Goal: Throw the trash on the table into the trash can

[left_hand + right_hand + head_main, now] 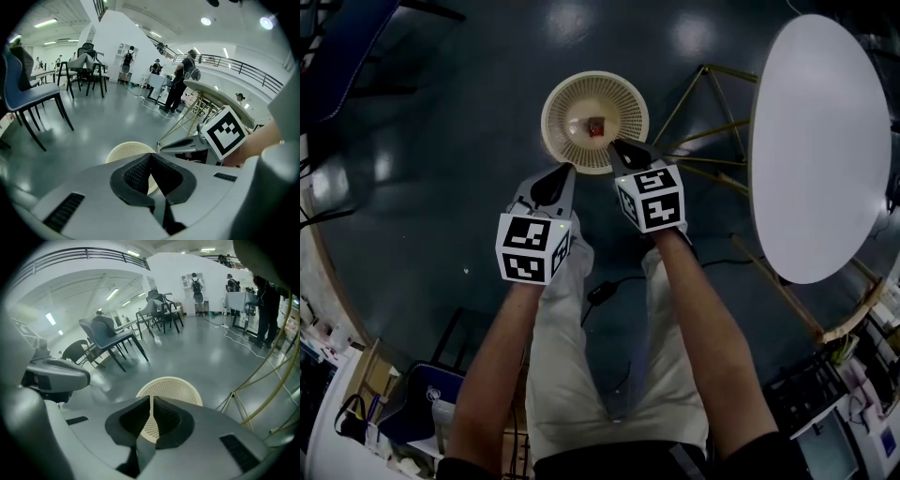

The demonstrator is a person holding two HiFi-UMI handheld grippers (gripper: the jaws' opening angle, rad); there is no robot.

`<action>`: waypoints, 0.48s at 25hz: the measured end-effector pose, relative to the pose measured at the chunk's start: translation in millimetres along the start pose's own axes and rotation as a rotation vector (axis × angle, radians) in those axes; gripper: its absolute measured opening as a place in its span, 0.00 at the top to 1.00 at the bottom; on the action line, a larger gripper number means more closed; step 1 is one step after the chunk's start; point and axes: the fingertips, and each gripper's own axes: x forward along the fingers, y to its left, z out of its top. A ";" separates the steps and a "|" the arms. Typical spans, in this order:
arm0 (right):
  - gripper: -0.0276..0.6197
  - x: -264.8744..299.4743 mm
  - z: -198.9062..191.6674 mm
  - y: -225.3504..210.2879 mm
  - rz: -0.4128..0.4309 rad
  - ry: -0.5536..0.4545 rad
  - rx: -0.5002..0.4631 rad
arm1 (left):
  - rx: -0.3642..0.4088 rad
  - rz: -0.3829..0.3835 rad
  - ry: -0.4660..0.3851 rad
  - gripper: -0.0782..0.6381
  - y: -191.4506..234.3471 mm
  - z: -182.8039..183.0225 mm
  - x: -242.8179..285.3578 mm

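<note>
the person's forearms (pixel 502 375) reach down from the bottom of the head view, each ending in a marker cube. ahead of them the left gripper (pixel 565 171) hangs at the near rim of the trash can (pixel 551 122), its jaws pressed together on nothing. the right gripper (pixel 621 147) sits over the same rim, jaws all but closed with only a thin slit between them, also empty. a small red scrap (pixel 595 127) lies on the floor of the can, so the drop looks made. the white table (pixel 820 141) stands well apart to the right, and the part of its top in view is bare.

to finish this well, i would lift both tongs straight up off the rim before swinging anywhere – the light mesh can could tip if a jaw hooks it. then turn toward the table wide of its slanted legs (pixel 703 103) and check the top for anything left.
</note>
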 end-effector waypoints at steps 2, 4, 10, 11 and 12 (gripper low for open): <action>0.91 -11.1 8.5 4.9 0.003 -0.012 -0.005 | 0.002 0.001 -0.002 0.87 -4.1 5.6 -8.0; 0.92 -23.5 16.9 10.0 0.010 -0.019 -0.012 | 0.002 -0.001 -0.004 0.87 -9.6 11.5 -16.2; 0.93 -78.4 50.7 28.6 0.032 -0.103 0.028 | 0.008 0.002 -0.006 0.87 -33.9 28.0 -50.6; 0.93 -89.3 55.3 31.2 0.034 -0.111 0.035 | 0.008 0.000 -0.007 0.87 -40.3 32.7 -56.9; 0.93 -100.3 59.9 34.3 0.036 -0.118 0.039 | 0.008 -0.003 -0.008 0.87 -46.7 38.4 -63.4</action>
